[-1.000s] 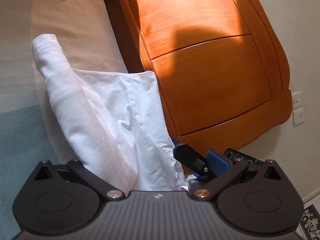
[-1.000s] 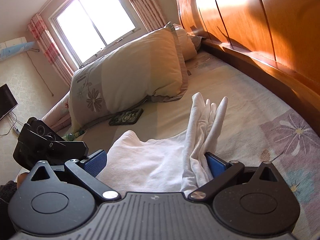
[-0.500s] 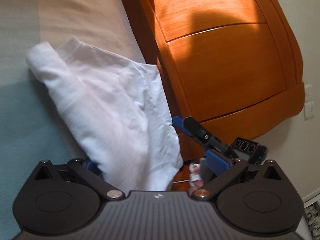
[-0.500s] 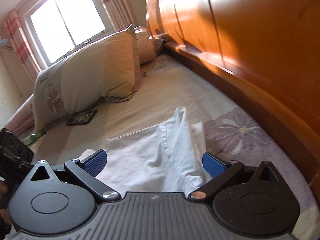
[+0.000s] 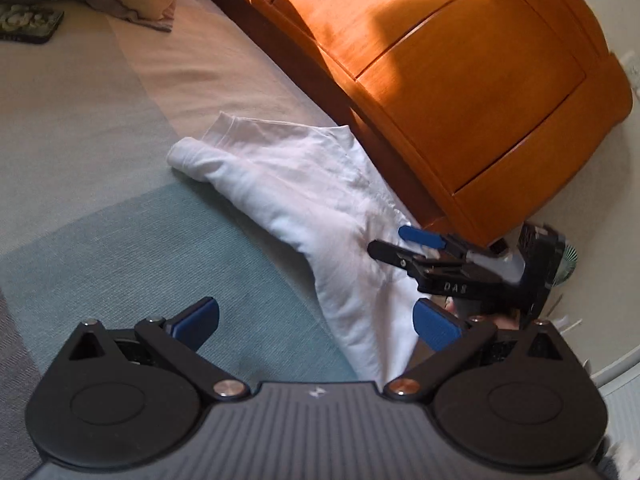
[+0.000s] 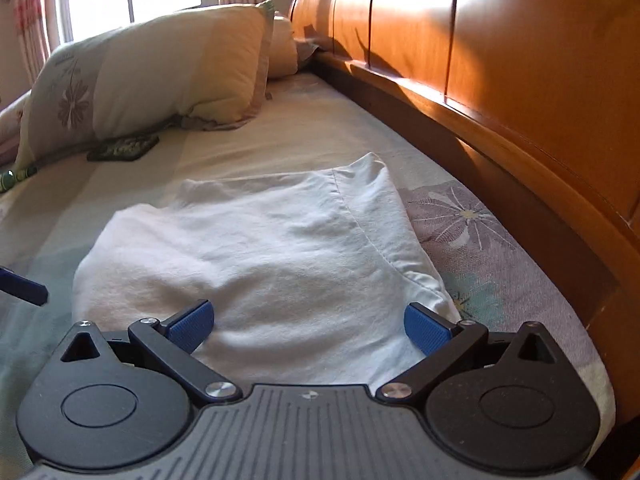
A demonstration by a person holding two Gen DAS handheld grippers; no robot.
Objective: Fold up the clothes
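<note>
A: Where does the folding stand?

B: The white garment [image 6: 276, 248] lies doubled over in a rough packet on the bed [image 5: 120, 240], close to the headboard [image 6: 500, 92]; edges uneven, one end rolled; it may be mid-fold or as good as done.

A: And the grippers?

B: Left gripper [image 5: 316, 320] spread wide, holding nothing; right gripper [image 6: 308, 324] likewise spread, the cloth under it, ungripped.

A: Count?

B: One garment; two grippers; two pillows, the big pillow [image 6: 160, 76] in front; one small dark patterned item [image 6: 124, 148] beside it.
</note>
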